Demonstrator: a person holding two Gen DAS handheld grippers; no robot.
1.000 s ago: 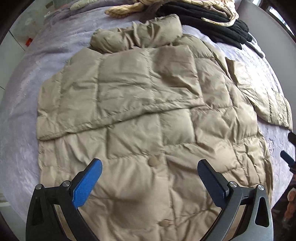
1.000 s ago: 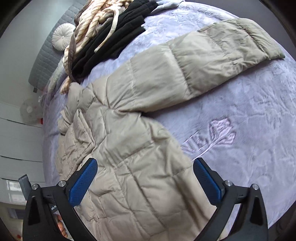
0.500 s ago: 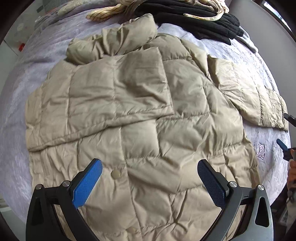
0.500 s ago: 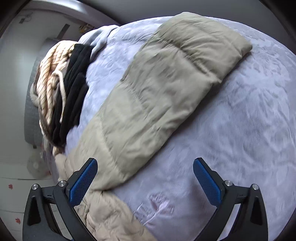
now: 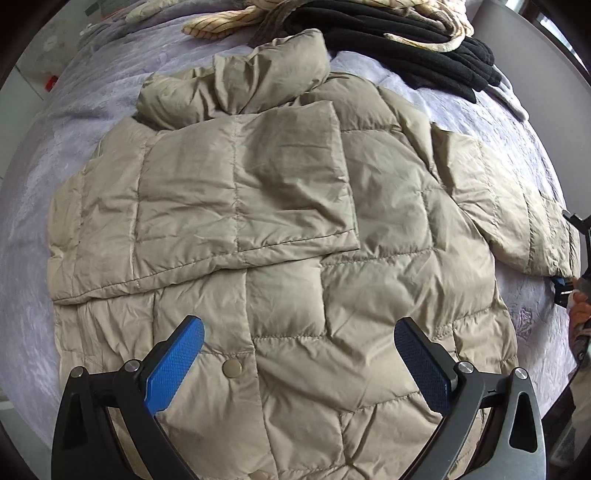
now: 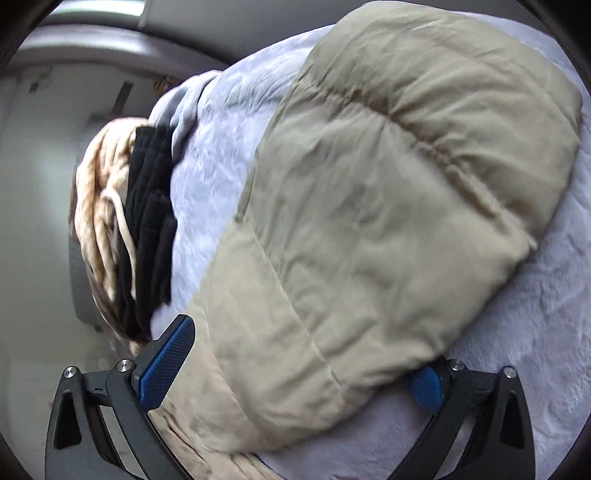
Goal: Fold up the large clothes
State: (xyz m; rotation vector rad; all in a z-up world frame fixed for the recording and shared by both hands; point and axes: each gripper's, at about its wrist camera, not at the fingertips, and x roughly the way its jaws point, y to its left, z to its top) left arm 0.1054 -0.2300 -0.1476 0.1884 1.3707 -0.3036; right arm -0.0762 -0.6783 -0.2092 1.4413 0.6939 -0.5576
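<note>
Your jacket (image 5: pixel 295 277) lies flat on the lilac bed (image 5: pixel 74 110), one sleeve already folded across its chest. Your right gripper (image 6: pixel 301 369), jaws spread, straddles the other sleeve (image 6: pixel 388 221), likely to pinch and fold it. Your left gripper (image 5: pixel 299 350) hovers above the hem, jaws spread, holding nothing. Dark clothes (image 5: pixel 406 44) pile beyond the collar.

Big lavender plush blanket (image 5: pixel 55 122) covers the whole bed, with a faint embossed flower pattern (image 5: pixel 524 325) in it. At the far end there's a pile of black knitwear (image 5: pixel 424 51) tangled up with a cream striped garment (image 5: pixel 221 26), and a pale grey piece (image 6: pixel 184 107) just beside them.
</note>
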